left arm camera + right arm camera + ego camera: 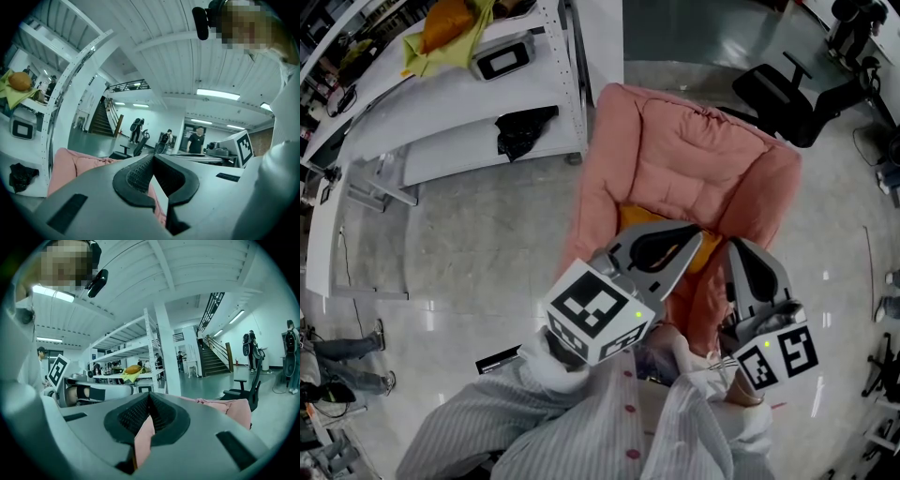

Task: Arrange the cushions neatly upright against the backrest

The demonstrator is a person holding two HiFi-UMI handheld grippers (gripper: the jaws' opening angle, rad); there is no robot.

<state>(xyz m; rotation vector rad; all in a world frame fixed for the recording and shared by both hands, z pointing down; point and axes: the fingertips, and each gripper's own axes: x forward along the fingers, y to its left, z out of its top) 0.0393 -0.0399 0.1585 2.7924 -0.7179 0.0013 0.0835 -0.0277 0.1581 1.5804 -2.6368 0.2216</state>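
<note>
A pink padded armchair point(694, 159) stands on the floor ahead of me, its backrest away from me. An orange cushion point(636, 217) lies on its seat, mostly hidden behind my grippers. My left gripper point(692, 234) hovers over the seat with its jaws shut and nothing between them. To its right, my right gripper point(741, 248) is also shut and empty, raised above the chair's front. In the left gripper view the shut tips point(152, 157) point over the pink chair point(75, 166). In the right gripper view the tips point(149, 395) meet, with pink fabric point(234, 409) beyond.
A white shelving rack point(441, 94) stands at the back left, holding a yellow-green cloth point(450, 28), a grey box point(502, 58) and a black bag point(525, 131). A black office chair point(787, 94) sits behind the armchair. Several people stand far off near a staircase point(101, 119).
</note>
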